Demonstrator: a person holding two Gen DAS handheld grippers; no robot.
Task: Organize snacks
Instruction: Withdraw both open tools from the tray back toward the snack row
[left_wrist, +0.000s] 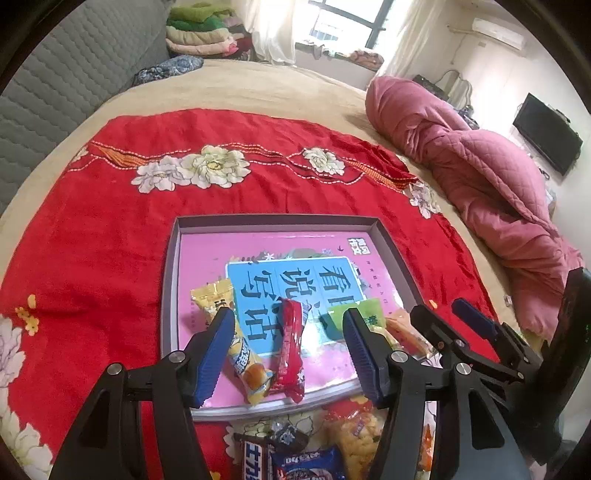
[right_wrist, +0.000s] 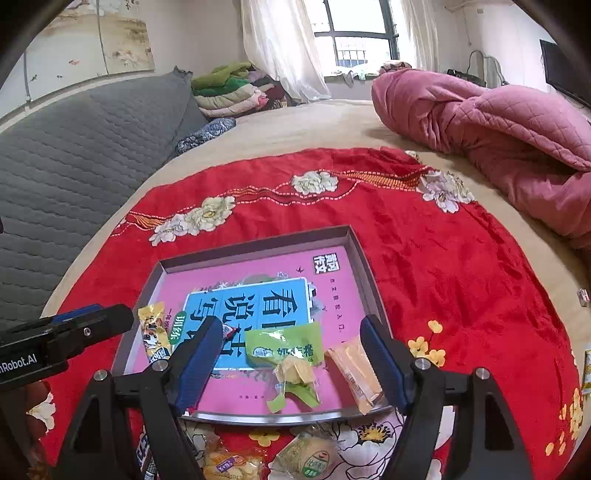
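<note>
Red floral cloth spread over the bed gives the whole job a flat working patch, and right in the middle of it sits the shallow grey tray, its pink printed floor doing duty as the collecting spot. Four snacks are lying in there now, side by side along the near edge, which reads like a deliberate row: the yellow packet on the left, the red packet just beside it, then the green packet and the orange packet toward the right wall. Both tools hover above that row with nothing between them: the left gripper has its jaws spread over the yellow and red pair, and the right gripper stands wide over the green and orange ones, jaws released, pads clear of the wrappers. More loose snacks wait on the cloth in front of the tray, among them a blue biscuit pack and a round green-labelled bun, so I'd judge the sorting only partly done.
</note>
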